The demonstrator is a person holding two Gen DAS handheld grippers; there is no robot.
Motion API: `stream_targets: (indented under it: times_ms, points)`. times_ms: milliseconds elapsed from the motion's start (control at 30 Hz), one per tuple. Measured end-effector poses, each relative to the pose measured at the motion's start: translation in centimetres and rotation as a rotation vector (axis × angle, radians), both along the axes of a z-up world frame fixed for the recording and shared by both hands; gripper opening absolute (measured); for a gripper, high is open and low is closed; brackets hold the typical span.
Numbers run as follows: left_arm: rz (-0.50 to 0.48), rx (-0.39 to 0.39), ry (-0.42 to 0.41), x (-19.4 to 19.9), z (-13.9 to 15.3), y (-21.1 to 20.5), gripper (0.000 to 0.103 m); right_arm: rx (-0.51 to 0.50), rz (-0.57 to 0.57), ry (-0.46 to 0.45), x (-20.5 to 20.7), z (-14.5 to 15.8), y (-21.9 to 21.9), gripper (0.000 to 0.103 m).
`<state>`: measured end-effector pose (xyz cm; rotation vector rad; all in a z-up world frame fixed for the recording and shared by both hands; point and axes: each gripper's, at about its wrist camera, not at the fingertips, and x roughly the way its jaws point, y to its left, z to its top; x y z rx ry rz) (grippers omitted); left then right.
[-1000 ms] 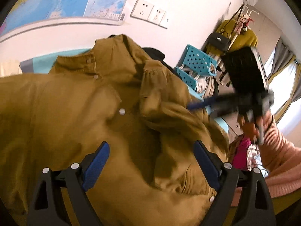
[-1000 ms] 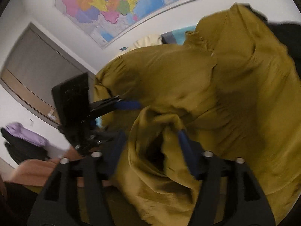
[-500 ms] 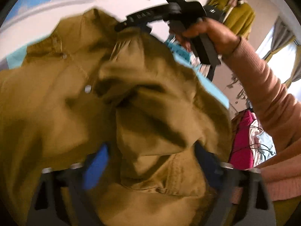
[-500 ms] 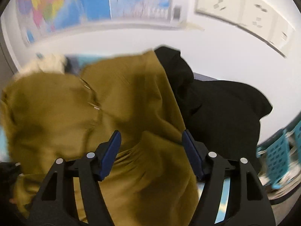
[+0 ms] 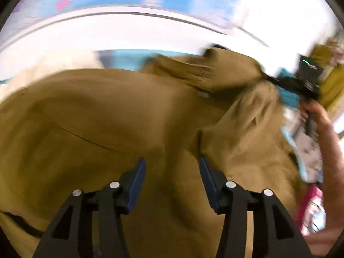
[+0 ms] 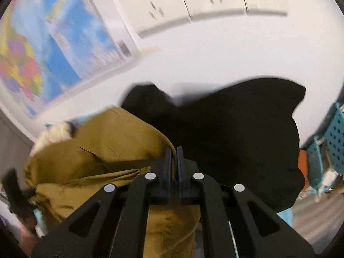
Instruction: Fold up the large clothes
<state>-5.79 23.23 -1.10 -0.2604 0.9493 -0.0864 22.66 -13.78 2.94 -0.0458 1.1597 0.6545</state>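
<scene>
Right wrist alone shows black garment (image 6: 236, 133) — beside mustard shirt (image 6: 103, 142).

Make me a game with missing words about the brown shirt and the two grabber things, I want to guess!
1. The big shirt being folded is mustard ____.
2. The right gripper has its jaws pinched on a fold of the ____.
3. Behind the shirt, against the wall, lies a heap of ____ clothing.
4. The left gripper has blue pads, and its jaws stand ____ above the shirt.

Missing words: brown; shirt; black; apart
</scene>
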Motion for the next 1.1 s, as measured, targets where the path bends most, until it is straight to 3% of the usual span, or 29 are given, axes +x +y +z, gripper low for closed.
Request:
stream_targets:
  times_ms: [67,100,133,167,267,333,467,600,667,700,733,767,833,867,900,933,967,1000,1033,1100]
  points:
    - [-0.022,-0.008,0.001,-0.1,-0.1,-0.1,0.056,0.002,-0.028,-0.004,-0.1,-0.8,-0.1,0.018]
    - [-0.055,-0.005,-0.015,-0.7,0.0,-0.9,0.062,0.004,-0.044,-0.012,-0.1,-0.7,-0.7,0.033]
    - [-0.079,0.003,-0.030,-1.0,0.3,-1.6,0.074,0.008,-0.053,-0.024,-0.2,-0.5,-0.7,0.046]
    - [-0.121,0.029,-0.052,-1.8,0.3,-2.8,0.084,0.018,-0.056,-0.043,-0.6,-0.1,-1.0,0.048]
    - [-0.226,0.135,-0.109,-3.4,0.2,-6.1,0.086,0.047,-0.025,-0.119,-3.0,1.7,-1.9,0.051]
    - [-0.295,0.207,-0.104,-3.8,-1.0,-8.3,0.091,0.079,0.041,-0.154,-5.5,2.7,-1.9,0.054]
    - [-0.378,0.371,-0.060,-2.9,-3.5,-12.3,0.091,0.057,0.259,-0.171,-11.6,2.4,-1.9,0.055]
    - [-0.377,0.408,-0.001,-1.3,-5.4,-13.0,0.088,-0.075,0.417,-0.203,-16.4,0.0,-1.5,0.061]
    - [-0.343,0.407,-0.001,-0.9,-5.3,-12.4,0.059,-0.161,0.472,-0.231,-18.5,-1.5,-2.0,0.069]
    - [-0.326,0.371,-0.001,-0.7,-5.0,-11.8,0.051,-0.187,0.484,-0.254,-19.1,-1.8,-2.2,0.071]
    - [-0.291,0.295,-0.008,-0.5,-4.3,-10.5,0.027,-0.216,0.501,-0.281,-19.7,-2.2,-2.4,0.074]
    - [-0.266,0.241,-0.011,-0.5,-3.7,-9.3,0.010,-0.240,0.513,-0.305,-20.1,-2.5,-2.6,0.076]
    - [-0.203,0.061,-0.027,-0.5,-2.2,-5.9,0.010,-0.294,0.520,-0.347,-20.6,-3.1,-3.0,0.076]
    - [-0.167,0.006,-0.044,-0.6,-1.5,-4.5,0.009,-0.312,0.522,-0.352,-20.8,-3.4,-3.2,0.075]
    - [-0.133,-0.029,-0.058,-0.9,-0.8,-3.2,0.009,-0.328,0.522,-0.363,-20.9,-3.7,-3.2,0.068]
    - [-0.106,-0.069,-0.070,-1.2,-0.2,-2.0,0.008,-0.341,0.513,-0.368,-20.7,-3.7,-3.3,0.053]
    - [-0.082,-0.121,-0.078,-1.4,0.3,-0.6,0.001,-0.343,0.506,-0.358,-20.4,-3.6,-3.5,0.042]
    - [-0.053,-0.170,-0.078,-1.6,0.6,0.8,0.002,-0.312,0.491,-0.337,-20.0,-3.3,-3.8,0.019]
    - [-0.013,-0.204,-0.071,-1.7,0.7,2.1,0.002,-0.275,0.462,-0.325,-19.5,-2.7,-4.4,0.012]
    - [0.053,-0.196,-0.056,-1.9,0.7,3.4,0.002,-0.251,0.392,-0.331,-18.3,-1.5,-5.5,0.009]
